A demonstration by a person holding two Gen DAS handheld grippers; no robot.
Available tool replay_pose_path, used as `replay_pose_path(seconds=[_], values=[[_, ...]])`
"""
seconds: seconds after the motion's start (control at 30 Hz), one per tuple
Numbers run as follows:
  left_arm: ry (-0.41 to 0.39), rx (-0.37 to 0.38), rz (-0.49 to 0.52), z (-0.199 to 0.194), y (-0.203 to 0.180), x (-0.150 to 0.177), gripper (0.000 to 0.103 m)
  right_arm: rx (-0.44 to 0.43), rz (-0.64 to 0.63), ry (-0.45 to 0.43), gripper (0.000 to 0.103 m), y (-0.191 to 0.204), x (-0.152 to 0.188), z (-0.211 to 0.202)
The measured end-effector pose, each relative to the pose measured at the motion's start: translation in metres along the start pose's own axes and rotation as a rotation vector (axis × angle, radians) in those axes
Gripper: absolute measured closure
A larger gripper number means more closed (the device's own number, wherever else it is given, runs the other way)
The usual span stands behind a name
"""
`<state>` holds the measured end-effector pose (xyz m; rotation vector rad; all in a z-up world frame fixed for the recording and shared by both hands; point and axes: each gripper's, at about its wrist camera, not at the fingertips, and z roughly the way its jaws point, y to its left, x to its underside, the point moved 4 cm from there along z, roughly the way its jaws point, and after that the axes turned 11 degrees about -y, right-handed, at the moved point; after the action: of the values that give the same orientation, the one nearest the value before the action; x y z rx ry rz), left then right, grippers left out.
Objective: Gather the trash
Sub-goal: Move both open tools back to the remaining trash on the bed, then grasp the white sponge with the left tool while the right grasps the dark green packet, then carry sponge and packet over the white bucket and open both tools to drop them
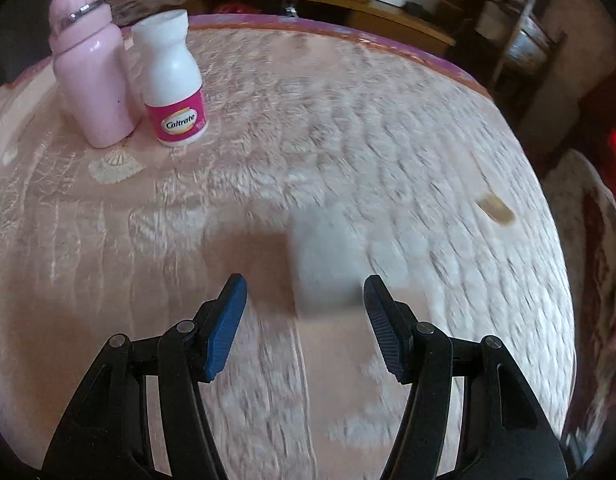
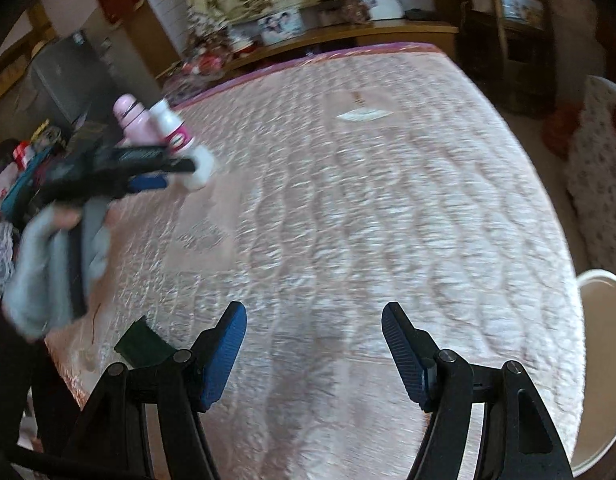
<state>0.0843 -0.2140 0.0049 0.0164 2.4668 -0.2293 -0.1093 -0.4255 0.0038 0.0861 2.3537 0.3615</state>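
My left gripper (image 1: 305, 292) is open, its blue pads just short of a blurred whitish crumpled tissue (image 1: 328, 264) on the pink quilted bed (image 1: 348, 140). A small tan scrap (image 1: 494, 209) lies to the right. In the right wrist view my right gripper (image 2: 313, 320) is open and empty above the bed (image 2: 368, 200). The left gripper (image 2: 148, 172) shows at far left, by the white tissue (image 2: 202, 168). A flat white wrapper (image 2: 364, 114) lies far on the bed. A dark green scrap (image 2: 142, 344) lies near the left finger.
A pink bottle (image 1: 92, 76) and a white Caltrate bottle (image 1: 174, 84) stand at the bed's far left. A white bin (image 2: 604, 360) stands right of the bed. A wooden shelf (image 2: 348, 36) with clutter runs behind it.
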Motion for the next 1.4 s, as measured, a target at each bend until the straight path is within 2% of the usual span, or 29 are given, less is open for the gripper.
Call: replay_pose_path(seconds=[0.1,0.13,0.17,0.2,0.23,0.37,0.47,0.53,0.63,0.73,0.93,1.0,1.03,1.07,1.13,1.3,1.4], values=[[-0.003,-0.02,-0.014,0.016,0.004,-0.005,0.044,-0.035,-0.034,0.025,0.035,0.014,0.002,0.011],[0.005,-0.013,-0.015,0.02,0.005,-0.004,0.054,-0.046,-0.044,0.03,0.035,0.02,0.002,0.015],[-0.01,-0.011,0.003,0.02,0.003,-0.004,0.071,-0.058,-0.048,0.034,0.035,0.024,0.002,0.017],[-0.018,0.014,0.017,0.018,0.002,-0.004,0.079,-0.072,-0.052,0.037,0.035,0.028,0.002,0.018],[-0.002,0.046,0.031,0.013,0.0,-0.003,0.079,-0.092,-0.055,0.04,0.035,0.033,0.002,0.021],[-0.004,0.077,0.106,-0.02,0.001,0.01,0.08,-0.189,-0.08,0.072,0.035,0.057,0.007,0.024],[0.006,0.08,0.161,-0.05,0.009,0.028,0.08,-0.295,-0.108,0.103,0.035,0.079,0.013,0.022],[0.003,0.07,0.193,-0.07,0.017,0.043,0.08,-0.341,-0.132,0.127,0.035,0.092,0.018,0.021],[0.008,0.068,0.193,-0.09,0.032,0.058,0.08,-0.377,-0.234,0.148,0.034,0.117,0.027,0.02],[0.01,0.055,0.171,-0.105,0.05,0.069,0.08,-0.359,-0.367,0.177,0.028,0.139,0.036,0.029],[0.001,0.039,0.15,-0.123,0.067,0.08,0.08,-0.287,-0.512,0.218,0.028,0.158,0.046,0.062],[-0.002,0.048,0.145,-0.128,0.067,0.083,0.08,-0.268,-0.53,0.216,0.037,0.16,0.05,0.069],[-0.004,0.05,0.145,-0.129,0.066,0.084,0.08,-0.253,-0.537,0.19,0.056,0.161,0.049,0.067],[-0.008,0.052,0.147,-0.13,0.065,0.084,0.08,-0.247,-0.535,0.18,0.075,0.161,0.05,0.066],[-0.015,0.068,0.143,-0.132,0.057,0.085,0.08,-0.229,-0.49,0.172,0.076,0.156,0.05,0.062],[-0.02,0.132,0.165,-0.134,0.021,0.093,0.08,-0.188,-0.313,0.076,0.076,0.116,0.033,0.032],[-0.02,0.174,0.171,-0.134,-0.006,0.097,0.08,-0.119,-0.239,0.047,0.076,0.088,0.027,0.015]])
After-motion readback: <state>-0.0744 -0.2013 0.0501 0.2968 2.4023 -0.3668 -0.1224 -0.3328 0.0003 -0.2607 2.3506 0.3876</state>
